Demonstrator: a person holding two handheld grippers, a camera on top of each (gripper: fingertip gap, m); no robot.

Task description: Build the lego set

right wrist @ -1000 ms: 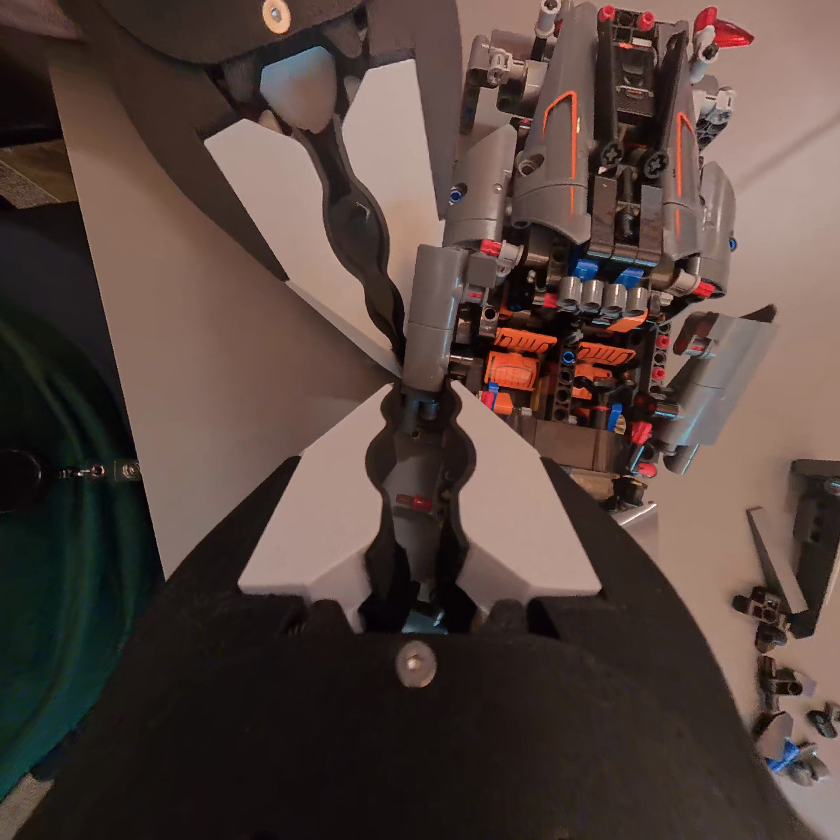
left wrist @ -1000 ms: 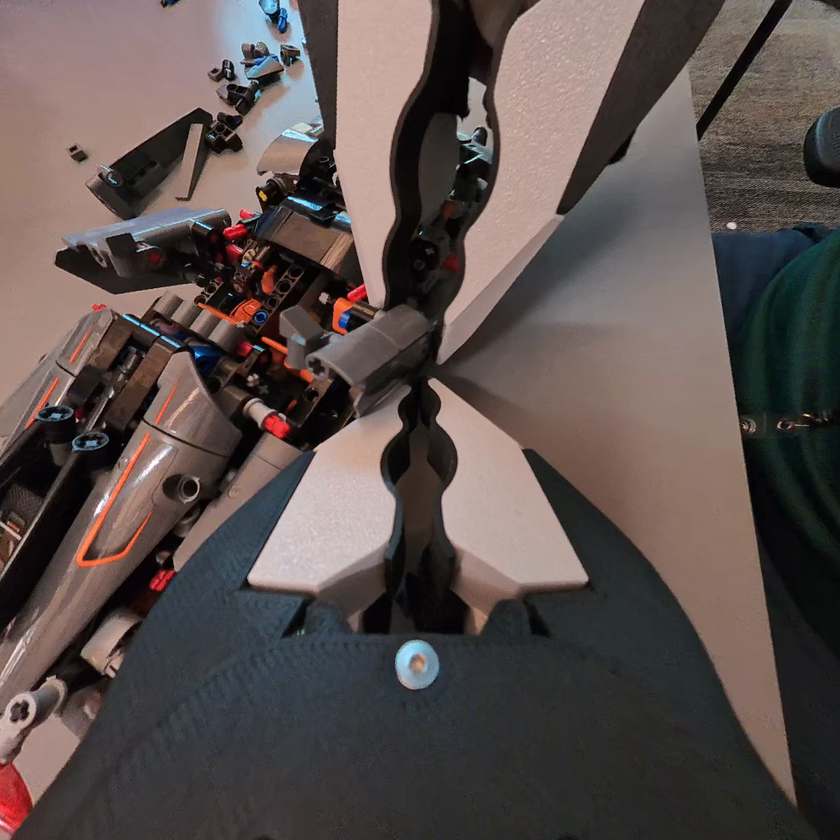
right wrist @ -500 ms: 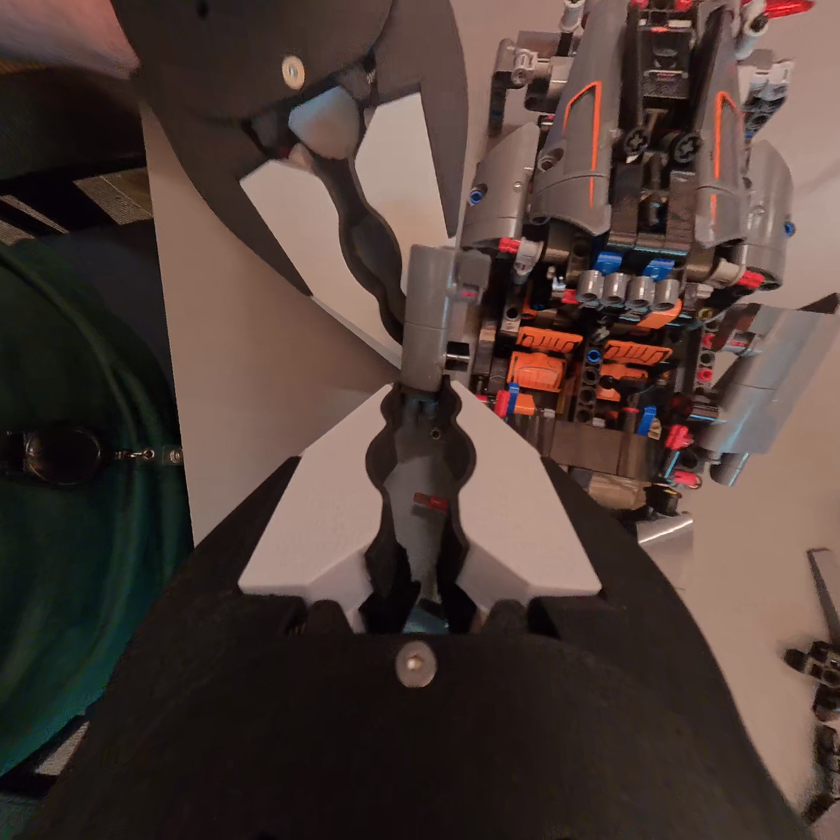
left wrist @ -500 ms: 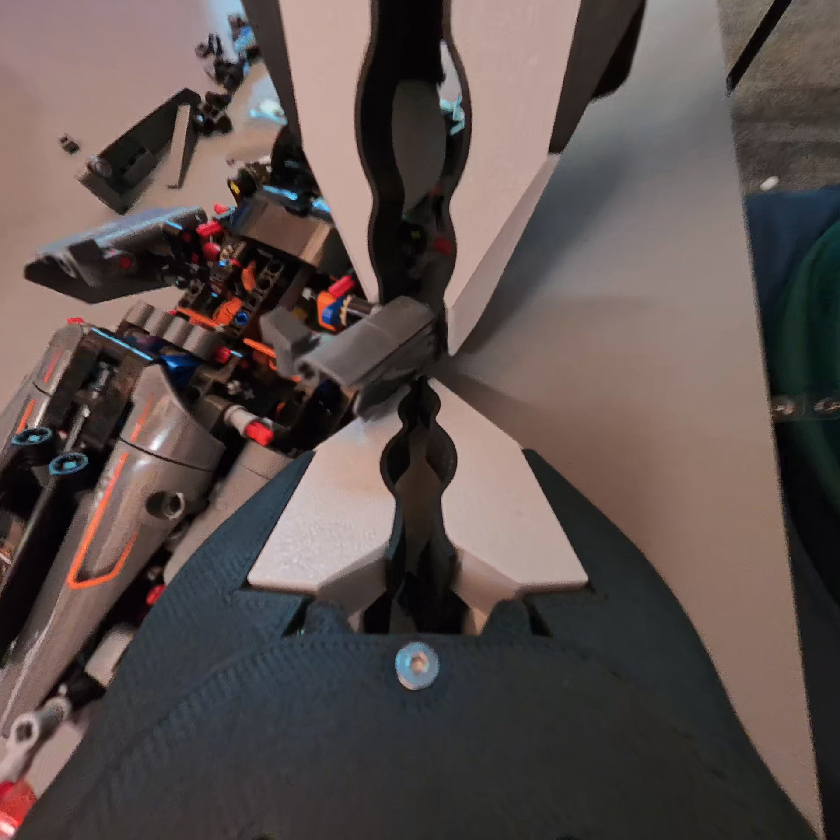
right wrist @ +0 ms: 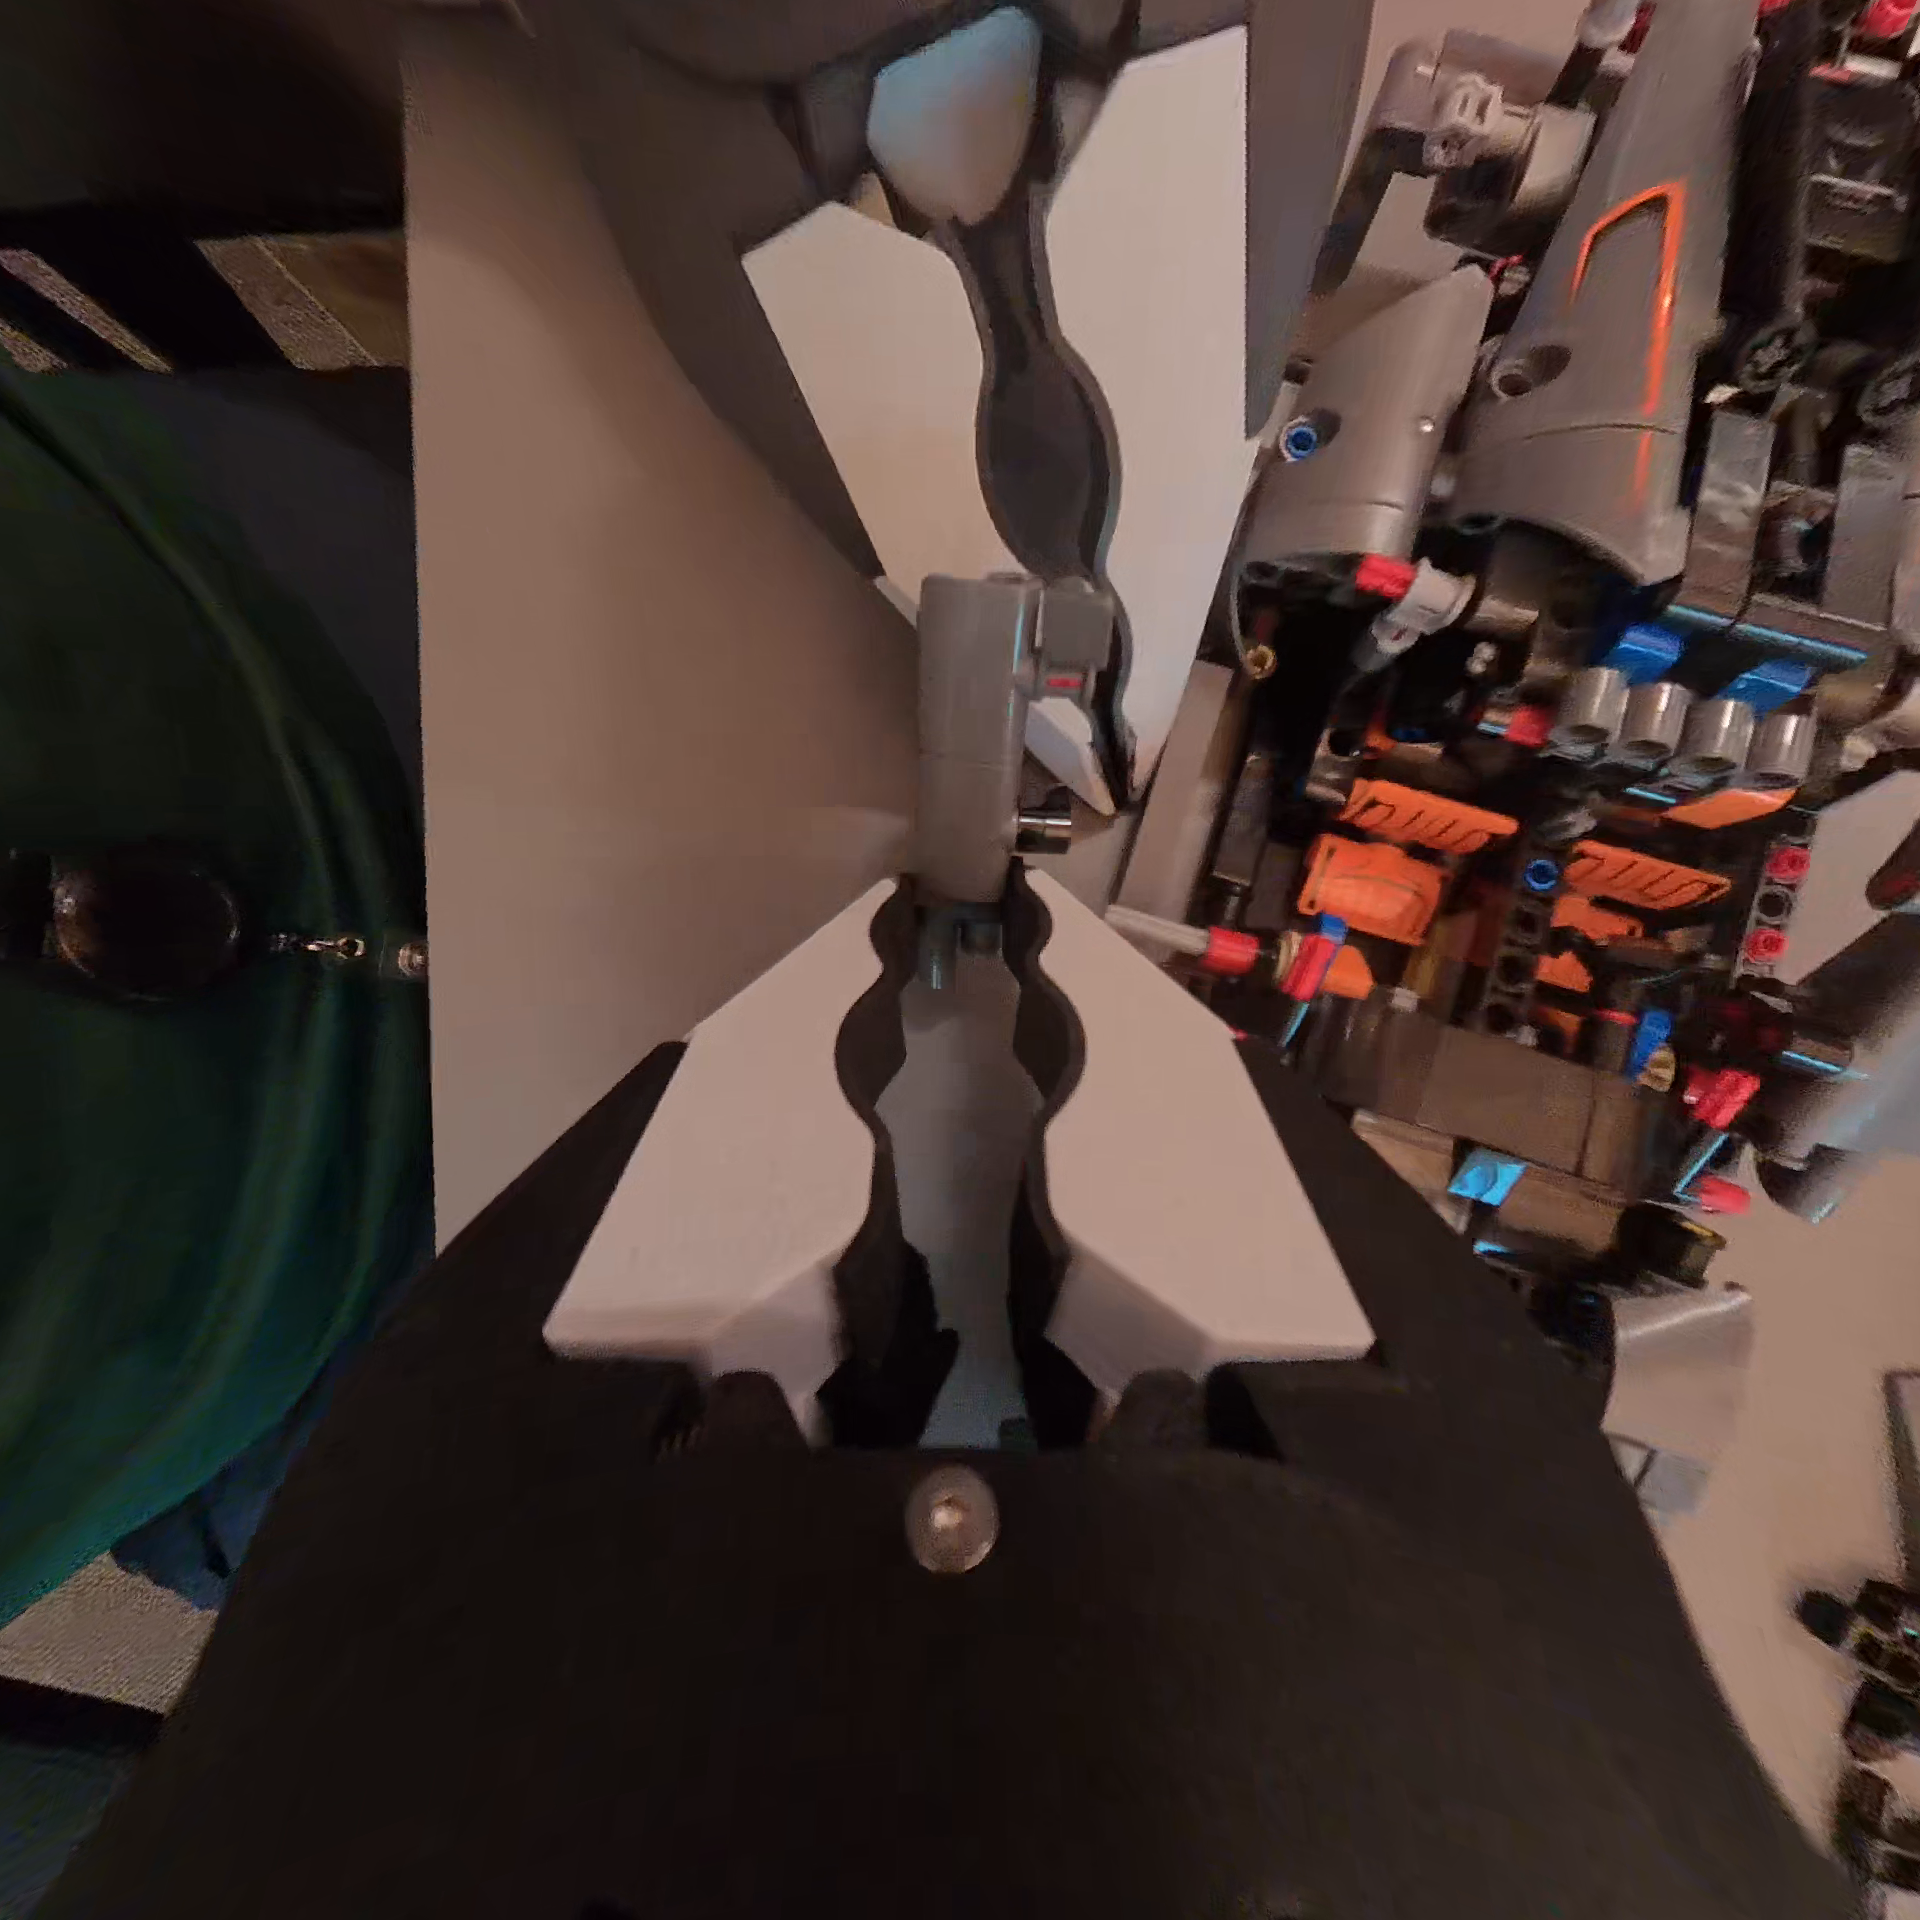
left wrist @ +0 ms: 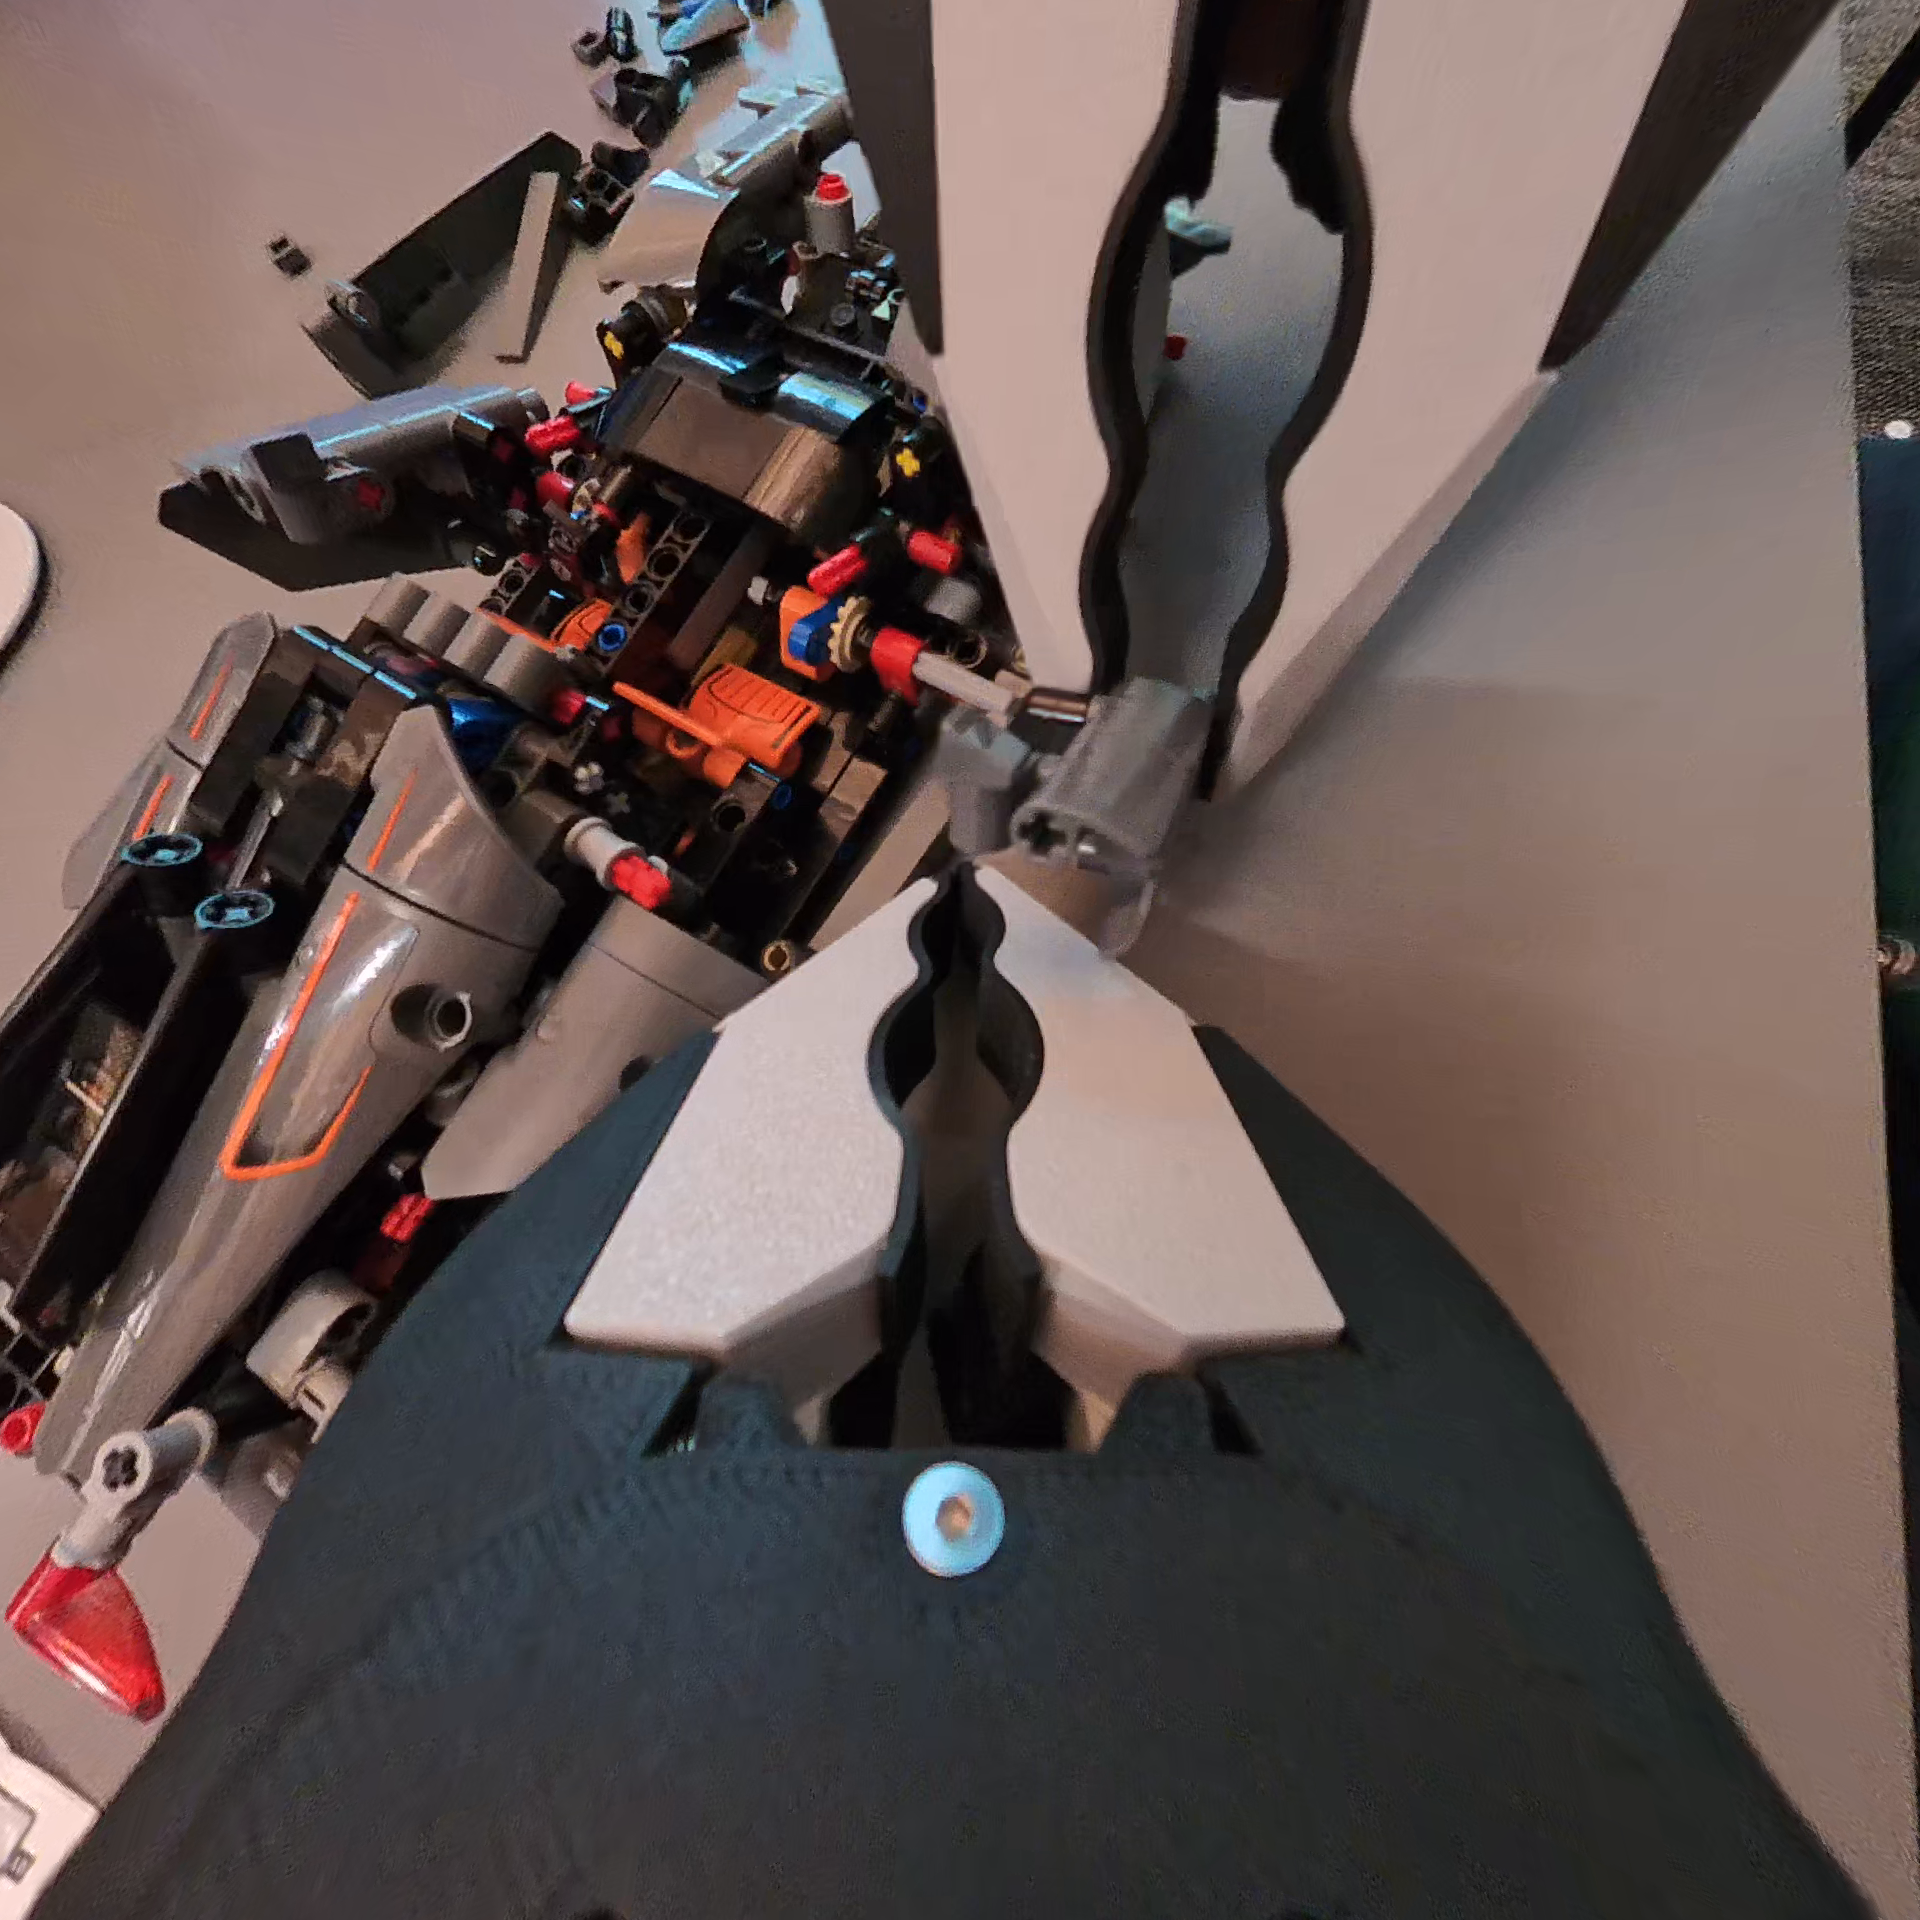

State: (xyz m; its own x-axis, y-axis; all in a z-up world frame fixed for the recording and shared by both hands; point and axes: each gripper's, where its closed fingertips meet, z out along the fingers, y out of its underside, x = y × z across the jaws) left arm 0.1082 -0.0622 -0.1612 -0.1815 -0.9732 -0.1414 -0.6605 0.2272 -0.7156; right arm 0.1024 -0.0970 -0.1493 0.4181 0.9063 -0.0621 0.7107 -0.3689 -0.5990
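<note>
My right gripper [right wrist: 961, 899] has its fingers clamped on the lower end of a small grey Lego connector assembly [right wrist: 968, 727], holding it upright just off the near edge of the table [right wrist: 644, 623]. My left gripper [left wrist: 961, 883] comes at the same piece from the opposite side; its fingers are pressed together, tips touching the grey assembly [left wrist: 1107, 790], though I cannot tell whether they actually pinch any part of it. In the left wrist view the right gripper's fingers [left wrist: 1018, 364] reach in from the top, and the assembly sits between the two sets of tips.

The assembly is apart from the big Lego model [left wrist: 436, 831], which lies on the table just beside it. A light grey axle with a red bush [left wrist: 935, 670] sticks out of the model's side toward the held piece, its tip very near it. The model is dark grey with orange trim lines, orange and blue parts in its open middle, and a red translucent cone [left wrist: 83, 1647] at one end. Loose dark pieces [left wrist: 447, 270] lie scattered on the table beyond the model. A green garment [right wrist: 177, 883] shows past the table's edge.
</note>
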